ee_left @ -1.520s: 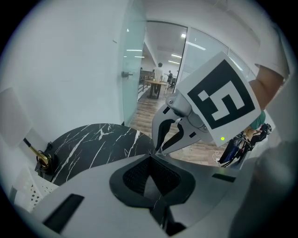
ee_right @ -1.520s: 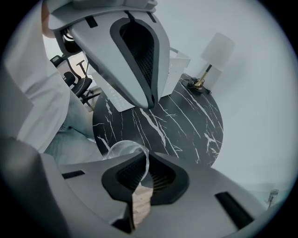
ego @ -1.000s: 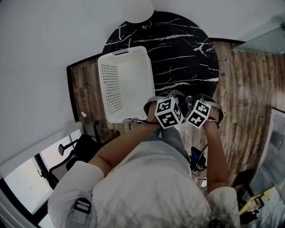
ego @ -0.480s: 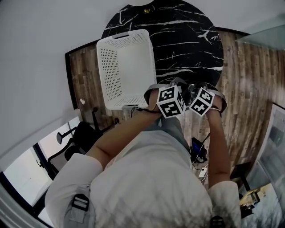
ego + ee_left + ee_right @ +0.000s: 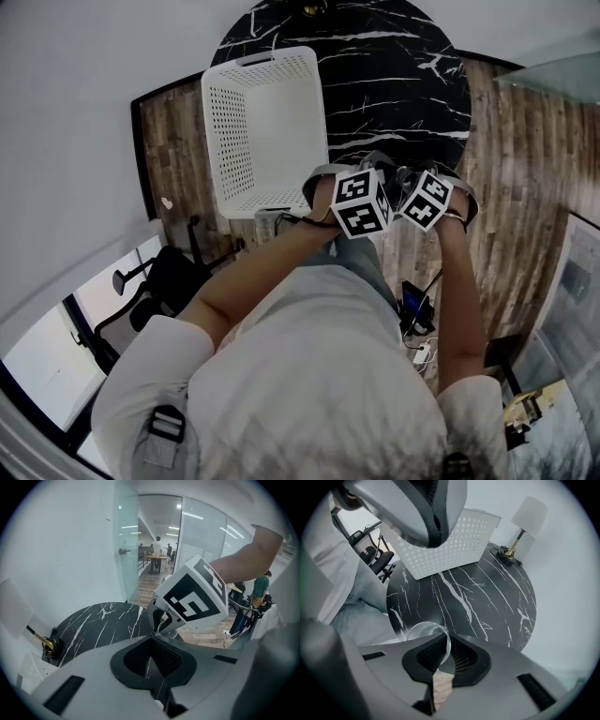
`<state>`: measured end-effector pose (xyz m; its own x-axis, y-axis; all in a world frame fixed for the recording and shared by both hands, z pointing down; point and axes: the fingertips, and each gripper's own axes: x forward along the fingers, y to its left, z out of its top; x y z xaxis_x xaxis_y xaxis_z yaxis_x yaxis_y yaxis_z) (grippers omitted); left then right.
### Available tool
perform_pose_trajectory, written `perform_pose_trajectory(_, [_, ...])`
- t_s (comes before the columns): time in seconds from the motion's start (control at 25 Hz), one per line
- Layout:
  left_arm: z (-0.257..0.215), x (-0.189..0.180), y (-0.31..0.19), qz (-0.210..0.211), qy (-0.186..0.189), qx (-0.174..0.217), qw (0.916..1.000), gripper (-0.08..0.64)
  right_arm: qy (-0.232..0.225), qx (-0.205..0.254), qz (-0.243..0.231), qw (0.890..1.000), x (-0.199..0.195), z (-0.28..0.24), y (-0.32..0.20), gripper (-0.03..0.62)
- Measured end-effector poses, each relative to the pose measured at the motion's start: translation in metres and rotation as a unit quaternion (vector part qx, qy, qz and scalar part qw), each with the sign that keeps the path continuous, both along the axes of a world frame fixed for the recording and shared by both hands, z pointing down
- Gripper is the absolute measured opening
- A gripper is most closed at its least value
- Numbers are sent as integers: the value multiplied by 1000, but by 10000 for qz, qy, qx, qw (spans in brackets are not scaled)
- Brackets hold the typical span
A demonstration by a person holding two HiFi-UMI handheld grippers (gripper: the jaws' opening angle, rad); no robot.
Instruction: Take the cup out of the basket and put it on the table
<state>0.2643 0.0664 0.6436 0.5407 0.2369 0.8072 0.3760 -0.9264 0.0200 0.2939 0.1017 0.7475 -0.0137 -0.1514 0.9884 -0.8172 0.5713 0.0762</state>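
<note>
Black marble tabletop [image 5: 487, 597]: outside the white basket [image 5: 272, 122], the clear glass cup [image 5: 419, 631] is gripped by its rim in the right tongs [image 5: 443, 656], best lowered upright before release; left tongs [image 5: 151, 660] closed, empty.

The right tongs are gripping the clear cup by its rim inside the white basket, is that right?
Not inside it. The right tongs grip the clear cup by its rim at the black table's near edge, clear of the white basket; the right gripper view shows it.
</note>
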Motion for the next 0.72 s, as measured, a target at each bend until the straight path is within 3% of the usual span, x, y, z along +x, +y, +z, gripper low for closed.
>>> perform_pose_trajectory(0.72, [-31, -14, 2, -51, 280, 153, 9995, 6, 90, 209, 138, 9996, -1, -24, 1, 25])
